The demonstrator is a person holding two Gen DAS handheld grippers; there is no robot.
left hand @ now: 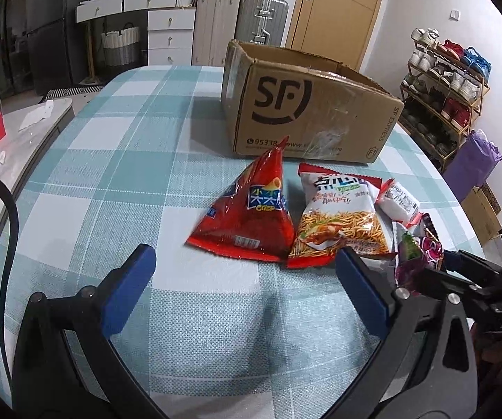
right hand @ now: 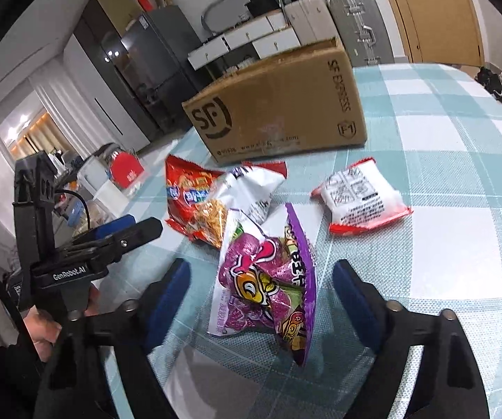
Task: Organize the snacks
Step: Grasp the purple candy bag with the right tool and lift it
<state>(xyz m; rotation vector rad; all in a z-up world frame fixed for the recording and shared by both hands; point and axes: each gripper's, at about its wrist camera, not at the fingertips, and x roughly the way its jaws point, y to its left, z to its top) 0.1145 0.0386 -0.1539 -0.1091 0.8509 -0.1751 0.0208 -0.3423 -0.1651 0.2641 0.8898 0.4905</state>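
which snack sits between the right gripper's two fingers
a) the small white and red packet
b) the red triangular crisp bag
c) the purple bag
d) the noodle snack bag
c: in the right wrist view the purple bag stands between the blue pads of the right gripper, neither pad visibly pressing on it, while the small white and red packet lies further off toward the cardboard box.

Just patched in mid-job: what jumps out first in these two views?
The big brown SF Express cardboard box stands at the back of the teal checked tablecloth, with snack bags scattered in front of it. The red triangular crisp bag stands tallest beside the noodle-snack bag. Nearest, the purple snack bag sits between the open fingers of the right gripper, not yet pinched.
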